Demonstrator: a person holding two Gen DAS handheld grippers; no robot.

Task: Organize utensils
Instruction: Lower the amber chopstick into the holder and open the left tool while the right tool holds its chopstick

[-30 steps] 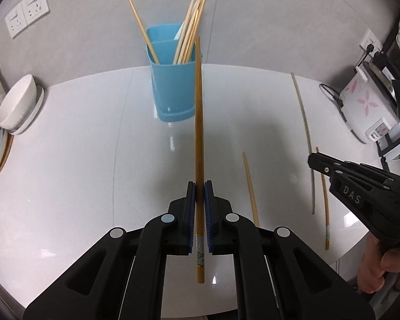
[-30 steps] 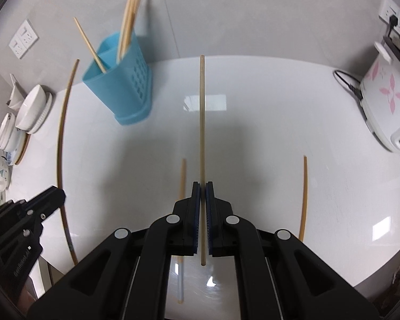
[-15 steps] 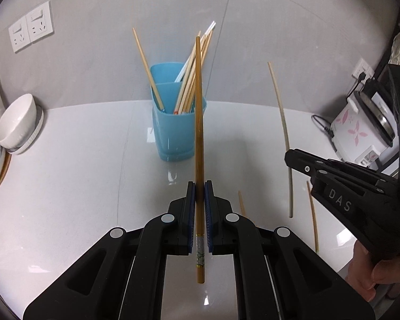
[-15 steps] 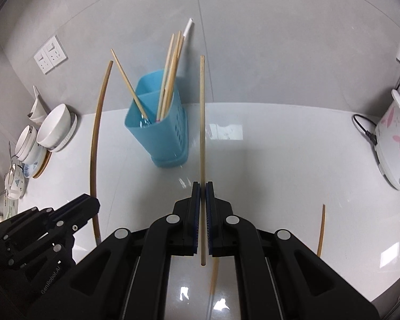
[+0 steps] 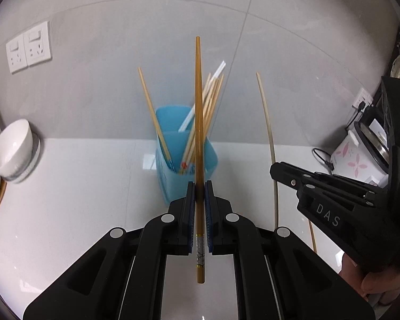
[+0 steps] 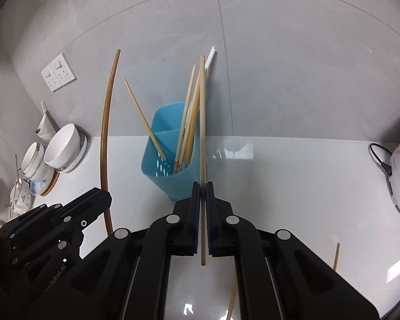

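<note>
Both grippers' jaws clench chopsticks: left gripper (image 5: 199, 208), right gripper (image 6: 203, 213) marked "DAS".

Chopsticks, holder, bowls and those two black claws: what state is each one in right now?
Left gripper: shut on dark chopstick, held upright.
Right gripper: shut on pale chopstick, upright.
Blue holder: standing, several chopsticks leaning inside.
White bowl: tipped on its side.
Loose chopstick: lying on the counter.

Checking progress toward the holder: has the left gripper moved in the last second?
Yes. The left gripper moved toward the blue holder, which now looks larger and nearer its fingertips.
</note>
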